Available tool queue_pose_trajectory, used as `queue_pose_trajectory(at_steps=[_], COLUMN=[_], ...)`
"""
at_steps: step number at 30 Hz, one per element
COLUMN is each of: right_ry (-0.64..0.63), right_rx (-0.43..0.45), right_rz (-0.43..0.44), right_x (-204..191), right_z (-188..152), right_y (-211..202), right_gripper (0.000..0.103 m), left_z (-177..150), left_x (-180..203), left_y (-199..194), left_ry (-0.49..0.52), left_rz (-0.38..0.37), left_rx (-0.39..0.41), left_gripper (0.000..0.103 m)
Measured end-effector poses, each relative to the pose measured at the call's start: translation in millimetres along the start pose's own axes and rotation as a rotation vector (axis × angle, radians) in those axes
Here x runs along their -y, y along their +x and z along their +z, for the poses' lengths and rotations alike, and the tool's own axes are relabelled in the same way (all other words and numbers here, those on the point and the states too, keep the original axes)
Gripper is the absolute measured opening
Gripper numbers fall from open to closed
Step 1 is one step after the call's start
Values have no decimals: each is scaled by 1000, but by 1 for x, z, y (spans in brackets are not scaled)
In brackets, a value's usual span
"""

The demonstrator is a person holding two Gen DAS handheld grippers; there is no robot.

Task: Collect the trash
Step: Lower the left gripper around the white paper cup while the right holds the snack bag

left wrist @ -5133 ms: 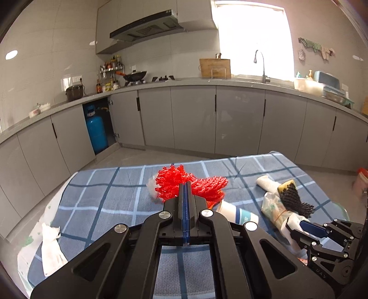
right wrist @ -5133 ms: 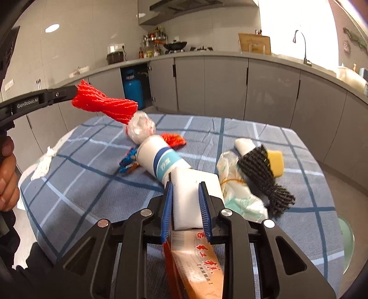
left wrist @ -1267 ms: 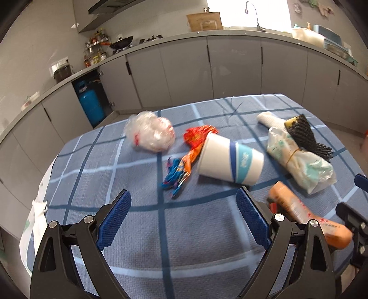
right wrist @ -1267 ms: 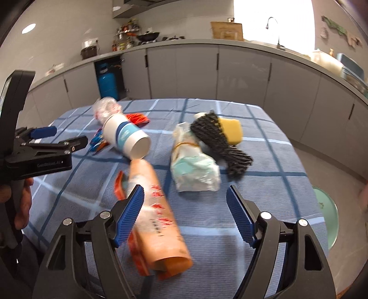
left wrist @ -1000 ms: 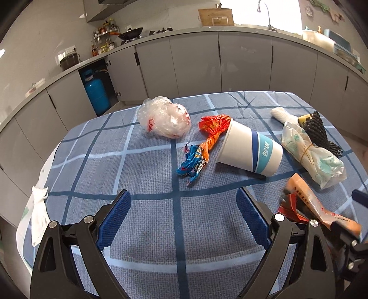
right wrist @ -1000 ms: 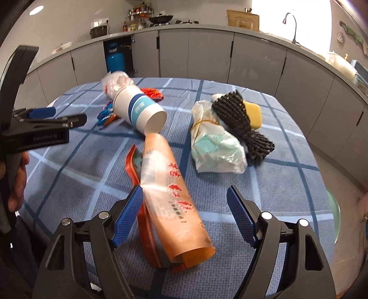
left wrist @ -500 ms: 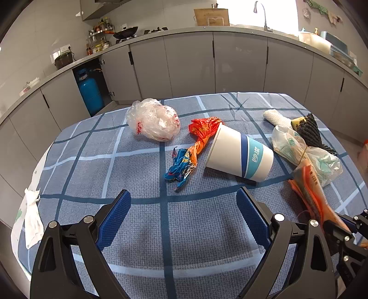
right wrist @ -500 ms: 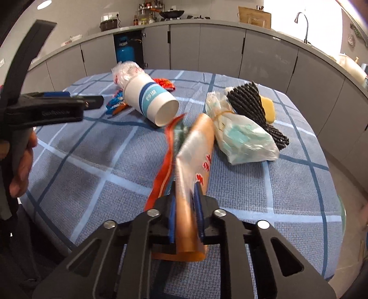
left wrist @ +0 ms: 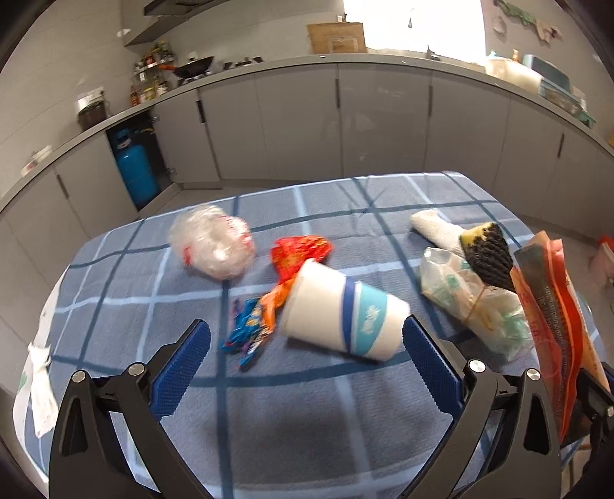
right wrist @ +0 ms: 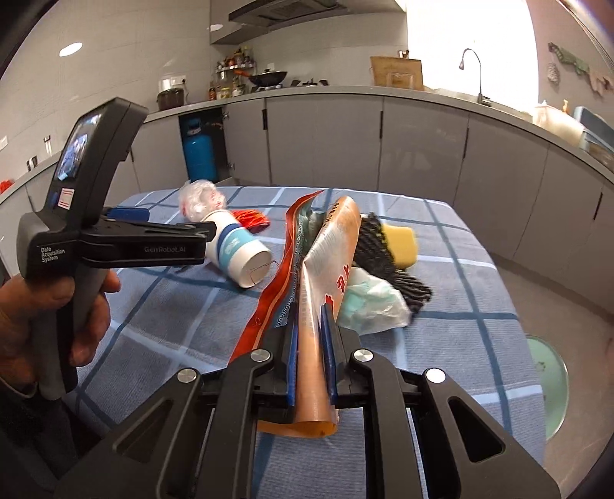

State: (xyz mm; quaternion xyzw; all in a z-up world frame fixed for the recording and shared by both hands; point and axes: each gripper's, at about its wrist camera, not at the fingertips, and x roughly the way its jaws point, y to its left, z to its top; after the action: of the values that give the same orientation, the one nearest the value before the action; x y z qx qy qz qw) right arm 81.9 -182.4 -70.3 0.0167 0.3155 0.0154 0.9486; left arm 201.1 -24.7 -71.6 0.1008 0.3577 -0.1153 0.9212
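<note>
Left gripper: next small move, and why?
Probably ease forward and down around the paper cup. The left gripper, jaws opening and empty, already frames the cup lying on its side on the tablecloth, while the right gripper is clamped on the orange wrapper.

Kitchen w/ grey cabinets (left wrist: 299, 123) along far wall & curving down both sides, grey countertop (right wrist: 422, 94) on top. One cabinet open at left, blue gas cylinder (left wrist: 134, 169) inside. Wok (right wrist: 268, 76) on stove far left, spice rack beside it, range hood (right wrist: 307, 9) above. Bright window (left wrist: 412, 23) far right, washed out; faucet (right wrist: 474, 69) under it. Walls white tile, ceiling light (right wrist: 71, 49) upper left. Table near, blue plaid cloth (left wrist: 307, 414). Floor grey.
</note>
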Motion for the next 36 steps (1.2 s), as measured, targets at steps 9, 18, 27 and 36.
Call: queue_pose_trajectory(at_steps=[9,18,27,36], right_ry=[46,45,39,45], right_rx=[-11,-30,-28,-13], right_rz=[-19,-12,-22,-24], right_x=[25,24,23,25], right_z=[-9,-10,-10,-10], right_y=[1,10,9,4], right_gripper=[13,13,13,13], left_z=[6,3,-6,-1], left_x=[23,19,21,18], left_y=[37,54,63,42], left_ry=[134,107,123,131], left_rz=[-35,-86,-68,-119], left_rx=[-52,-98,-128,-59], left_gripper=[99,99,98,85])
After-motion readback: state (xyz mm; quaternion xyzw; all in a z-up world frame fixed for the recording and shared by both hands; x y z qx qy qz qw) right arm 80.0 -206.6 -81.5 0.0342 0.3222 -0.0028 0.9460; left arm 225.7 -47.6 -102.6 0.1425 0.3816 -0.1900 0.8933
